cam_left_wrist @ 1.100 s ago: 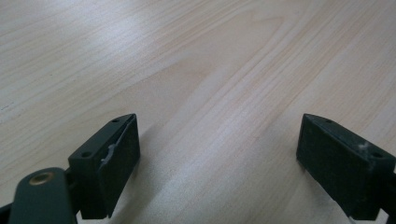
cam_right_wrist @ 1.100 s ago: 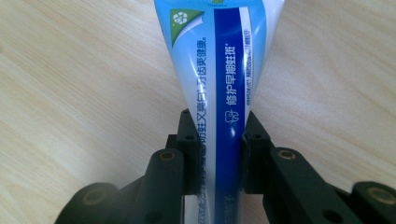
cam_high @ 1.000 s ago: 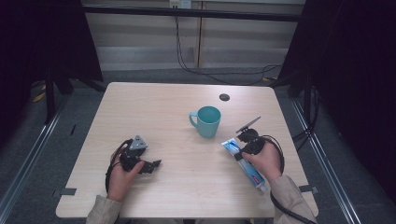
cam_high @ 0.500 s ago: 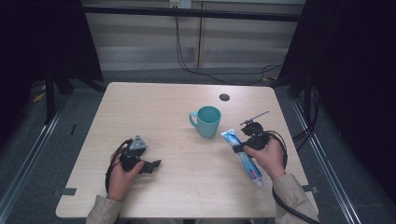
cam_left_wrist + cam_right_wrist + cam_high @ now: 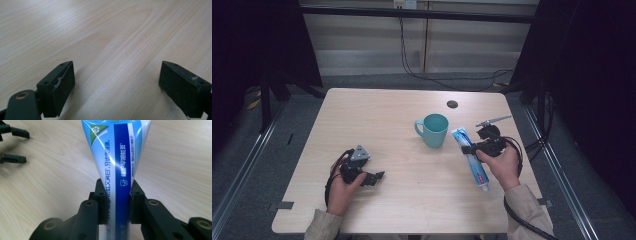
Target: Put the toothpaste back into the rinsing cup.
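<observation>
Blue-striped toothpaste tube (image 5: 120,170) clamped mid-body in right tongs (image 5: 117,202), raised off desk (image 5: 402,195) near right edge beside teal mug (image 5: 435,129), probably for dropping in; left tongs (image 5: 115,87) apart, resting idle.

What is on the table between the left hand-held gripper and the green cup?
Nothing: in the high view, bare wood of the table lies between the left hand-held gripper, which stands open, and the green cup.

Chinese lettering and a tooth sign on the toothpaste tube (image 5: 117,165).
</observation>
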A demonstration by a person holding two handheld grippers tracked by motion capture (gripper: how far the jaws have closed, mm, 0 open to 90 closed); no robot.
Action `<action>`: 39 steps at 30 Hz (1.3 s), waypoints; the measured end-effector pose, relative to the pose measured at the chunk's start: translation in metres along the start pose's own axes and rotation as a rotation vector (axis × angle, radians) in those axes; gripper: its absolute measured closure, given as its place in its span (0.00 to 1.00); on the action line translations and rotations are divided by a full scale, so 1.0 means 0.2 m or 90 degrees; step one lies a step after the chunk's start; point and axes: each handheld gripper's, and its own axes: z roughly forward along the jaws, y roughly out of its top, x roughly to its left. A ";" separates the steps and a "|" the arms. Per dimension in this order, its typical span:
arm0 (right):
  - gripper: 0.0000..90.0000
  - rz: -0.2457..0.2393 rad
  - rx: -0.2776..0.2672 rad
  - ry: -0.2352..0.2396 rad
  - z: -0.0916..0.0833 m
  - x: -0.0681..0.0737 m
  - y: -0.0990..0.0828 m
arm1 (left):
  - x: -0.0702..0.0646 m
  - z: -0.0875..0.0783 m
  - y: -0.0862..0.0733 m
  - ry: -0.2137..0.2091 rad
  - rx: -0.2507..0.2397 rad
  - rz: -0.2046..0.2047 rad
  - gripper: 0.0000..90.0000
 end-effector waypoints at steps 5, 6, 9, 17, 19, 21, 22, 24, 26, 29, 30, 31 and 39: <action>0.82 -0.009 -0.028 0.008 -0.02 0.01 0.01 | 0.00 0.00 0.00 0.000 -0.001 -0.001 0.15; 0.82 -0.012 -0.033 0.008 -0.02 0.02 0.02 | 0.00 0.00 0.00 0.000 -0.001 -0.001 0.15; 0.82 -0.016 -0.046 0.011 -0.03 0.02 0.03 | 0.00 0.00 0.00 0.000 -0.001 -0.001 0.15; 0.82 -0.025 -0.083 0.015 -0.04 0.04 0.05 | 0.00 0.00 0.00 0.000 -0.001 -0.001 0.15; 0.82 -0.024 -0.093 0.014 -0.05 0.04 0.05 | 0.00 0.00 0.00 0.000 0.000 -0.001 0.15; 0.82 -0.029 -0.099 0.016 -0.05 0.04 0.05 | 0.00 0.00 0.00 0.000 0.000 0.000 0.15; 0.82 -0.031 -0.103 0.017 -0.05 0.04 0.06 | 0.00 0.00 0.00 0.000 0.000 0.000 0.15; 0.82 -0.030 -0.116 0.016 -0.06 0.04 0.06 | 0.00 0.00 0.00 0.000 0.000 0.000 0.15; 0.82 -0.025 -0.136 0.019 -0.07 0.04 0.06 | 0.00 0.00 0.00 0.000 0.000 0.000 0.15; 0.82 -0.026 -0.152 0.019 -0.08 0.05 0.07 | 0.00 0.00 0.00 0.000 0.001 0.000 0.15; 0.82 -0.027 -0.161 0.019 -0.08 0.05 0.07 | 0.00 0.00 0.00 0.000 0.000 0.000 0.15; 0.82 -0.027 -0.176 0.016 -0.09 0.05 0.08 | 0.00 0.00 0.00 0.000 0.000 0.000 0.15; 0.82 -0.030 -0.197 0.023 -0.10 0.06 0.10 | 0.00 0.00 0.00 0.000 0.000 0.000 0.15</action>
